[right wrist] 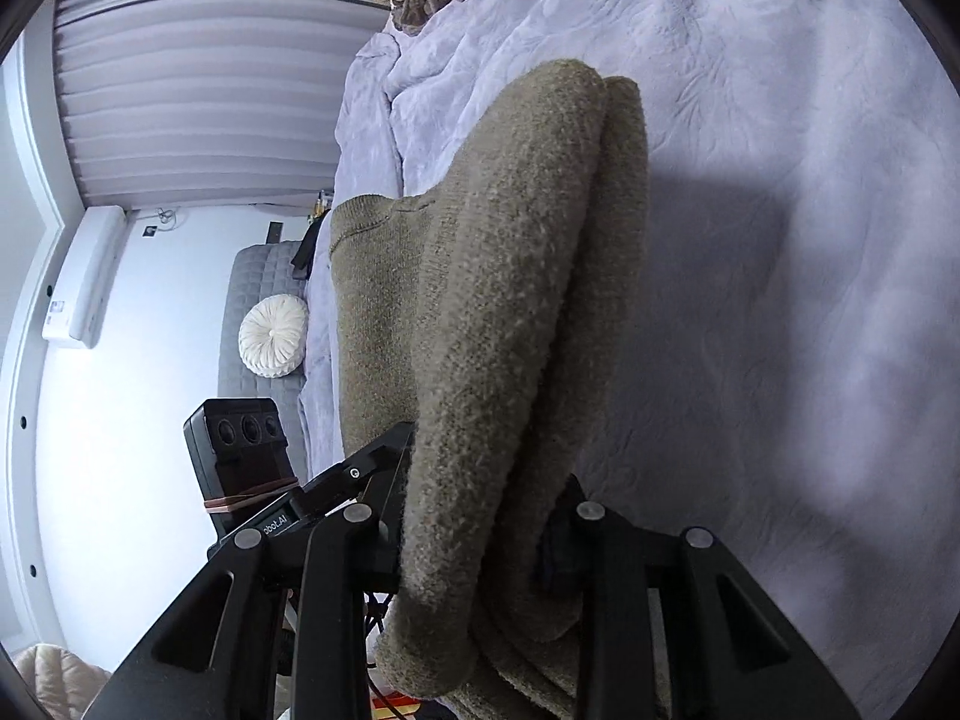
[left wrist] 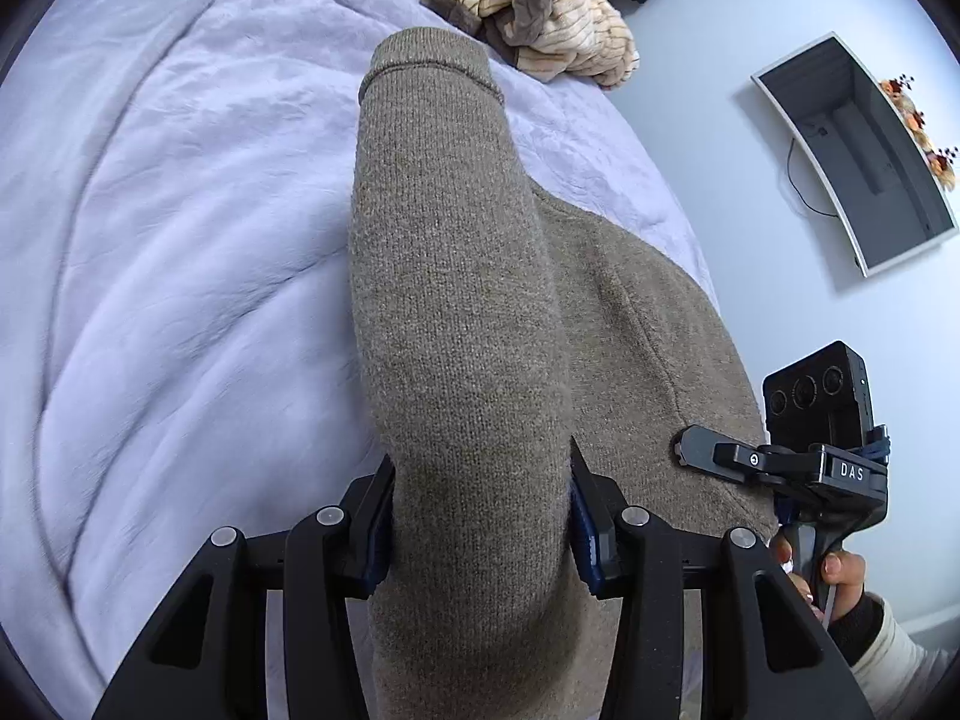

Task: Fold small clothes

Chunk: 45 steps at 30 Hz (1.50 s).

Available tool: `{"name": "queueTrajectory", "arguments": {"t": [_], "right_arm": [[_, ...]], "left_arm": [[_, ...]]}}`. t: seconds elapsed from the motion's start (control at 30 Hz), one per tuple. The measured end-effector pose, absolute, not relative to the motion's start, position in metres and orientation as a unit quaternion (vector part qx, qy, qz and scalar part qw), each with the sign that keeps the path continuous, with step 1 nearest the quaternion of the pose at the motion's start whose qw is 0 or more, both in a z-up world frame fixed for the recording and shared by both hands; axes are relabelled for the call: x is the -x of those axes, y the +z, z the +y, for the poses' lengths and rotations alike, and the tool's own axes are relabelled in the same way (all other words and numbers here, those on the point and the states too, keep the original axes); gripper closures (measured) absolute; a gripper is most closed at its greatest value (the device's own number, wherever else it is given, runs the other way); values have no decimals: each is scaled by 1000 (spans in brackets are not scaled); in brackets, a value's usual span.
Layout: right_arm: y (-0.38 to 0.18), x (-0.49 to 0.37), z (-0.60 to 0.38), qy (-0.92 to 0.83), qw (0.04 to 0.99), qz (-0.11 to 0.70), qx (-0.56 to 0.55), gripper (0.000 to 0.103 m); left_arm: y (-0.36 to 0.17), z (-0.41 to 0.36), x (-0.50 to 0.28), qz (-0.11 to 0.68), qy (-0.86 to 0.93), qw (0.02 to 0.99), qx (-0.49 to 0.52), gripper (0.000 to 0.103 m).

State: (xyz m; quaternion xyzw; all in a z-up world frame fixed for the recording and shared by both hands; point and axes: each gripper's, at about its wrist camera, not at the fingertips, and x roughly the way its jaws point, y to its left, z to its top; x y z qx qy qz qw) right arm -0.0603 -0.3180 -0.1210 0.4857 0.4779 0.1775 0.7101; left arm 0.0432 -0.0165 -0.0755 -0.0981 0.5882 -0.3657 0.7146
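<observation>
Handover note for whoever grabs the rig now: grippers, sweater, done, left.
Left gripper: shut on the sweater's sleeve.
Right gripper: shut on a doubled-over edge of the sweater.
Sweater is lifted over the lavender blanket; part of it still rests there.
Done: both grips set.
Left: lay the fold down and flatten. A pile of other clothes waits further back on the bed.

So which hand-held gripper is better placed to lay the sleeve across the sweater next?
Left, probably. The left hand-held gripper is clamped on the sleeve itself, whose cuff hangs free; the right hand-held gripper pinches a doubled fold of the sweater.
</observation>
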Motion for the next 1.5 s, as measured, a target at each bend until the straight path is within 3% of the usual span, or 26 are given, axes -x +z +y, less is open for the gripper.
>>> {"name": "queueTrajectory", "arguments": {"t": [0.27,0.5,0.63,0.7,0.77,0.83,0.87,1.0,1.13,1.27,1.5], "right_arm": [[-114,95,-248,204,701,482,-484,71],[-148,110,-208,195,683,523,-471,70],[-168,98,-201,138,679,569,-443,64],[-171,97,-211,116,679,565,-454,52],[-173,98,-224,103,676,550,-480,51],[-173,98,-234,93,676,542,-491,72],[-165,94,-232,97,687,543,-472,75],[-130,87,-200,133,747,553,-345,76],[-151,82,-209,72,753,598,-265,76],[-169,87,-222,44,731,598,-327,70],[-131,127,-215,23,748,610,-260,74]], "left_arm": [[-61,58,4,592,-343,723,93,55],[-101,98,38,618,-305,721,74,54],[-118,116,45,627,-263,731,55,54],[-111,128,43,615,-259,741,74,54],[-104,136,36,603,-250,754,77,54],[-100,133,28,597,-248,759,78,54],[-99,130,24,594,-250,761,78,54],[-115,117,23,594,-249,765,30,54],[-142,115,26,615,-240,749,58,48],[-138,114,29,620,-229,749,57,47],[-119,112,40,624,-222,749,19,47]]}}
